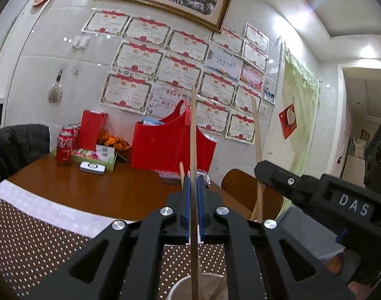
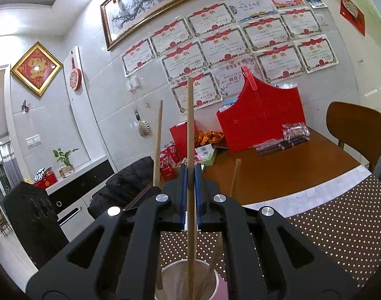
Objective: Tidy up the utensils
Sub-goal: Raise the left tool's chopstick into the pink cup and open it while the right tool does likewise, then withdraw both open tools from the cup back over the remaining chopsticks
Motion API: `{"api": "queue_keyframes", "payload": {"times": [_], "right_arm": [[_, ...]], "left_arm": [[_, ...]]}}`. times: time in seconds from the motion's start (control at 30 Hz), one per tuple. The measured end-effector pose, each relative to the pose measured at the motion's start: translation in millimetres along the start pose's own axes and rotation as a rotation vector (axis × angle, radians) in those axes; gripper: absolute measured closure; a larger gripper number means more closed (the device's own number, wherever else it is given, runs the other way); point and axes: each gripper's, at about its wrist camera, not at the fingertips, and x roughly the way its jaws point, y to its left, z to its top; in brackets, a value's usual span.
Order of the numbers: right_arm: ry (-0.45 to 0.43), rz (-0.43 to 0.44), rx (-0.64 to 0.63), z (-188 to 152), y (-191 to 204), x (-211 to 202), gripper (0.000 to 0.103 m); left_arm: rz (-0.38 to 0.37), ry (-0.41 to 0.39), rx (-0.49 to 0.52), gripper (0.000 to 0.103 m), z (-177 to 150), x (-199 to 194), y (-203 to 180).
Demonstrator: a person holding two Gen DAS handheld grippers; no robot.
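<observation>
My left gripper (image 1: 194,176) is shut on a long wooden chopstick (image 1: 193,130) that stands upright. Its lower end reaches down into a pale paper cup (image 1: 176,287) at the bottom edge. To the right, my right gripper (image 1: 261,170) holds a second chopstick (image 1: 256,130) upright. In the right wrist view the right gripper (image 2: 190,168) is shut on that chopstick (image 2: 190,125), whose lower end is inside the cup (image 2: 221,283). Another chopstick (image 2: 236,170) leans in the cup. The left-hand chopstick (image 2: 158,145) shows at the left.
The cup stands on a brown dotted mat (image 1: 27,237) on a wooden table (image 1: 103,190). At the table's far side are a red bag (image 1: 165,145), cola cans (image 1: 64,147) and small boxes. A black jacket (image 1: 20,145) lies left, and a wooden chair (image 2: 355,122) stands right.
</observation>
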Motion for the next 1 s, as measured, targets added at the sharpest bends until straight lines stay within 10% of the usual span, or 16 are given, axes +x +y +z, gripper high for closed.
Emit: {"api": "queue_keyframes", "payload": {"times": [0.7, 0.73, 0.77, 0.83, 1.0], "right_arm": [[0.049, -0.029, 0.022, -22.7, -12.9, -3.7, 0.095], [0.053, -0.029, 0.034, -23.2, -14.8, -8.2, 0.086], [0.052, -0.032, 0.041, -22.7, -15.2, -12.8, 0.052], [0.011, -0.039, 0.066, -21.5, -17.0, -31.0, 0.015], [-0.026, -0.044, 0.097, -10.0, -15.0, -61.8, 0.006]], "left_arm": [[0.004, 0.051, 0.000, 0.096, -20.3, -1.2, 2.4], [0.005, 0.058, 0.001, 0.083, -20.7, -3.3, 2.7], [0.010, 0.064, -0.001, 0.072, -20.1, -6.3, 3.3], [0.025, 0.059, -0.004, 0.050, -16.7, -13.7, 3.9], [0.052, 0.044, 0.006, 0.026, 1.6, -41.1, 1.5]]}}
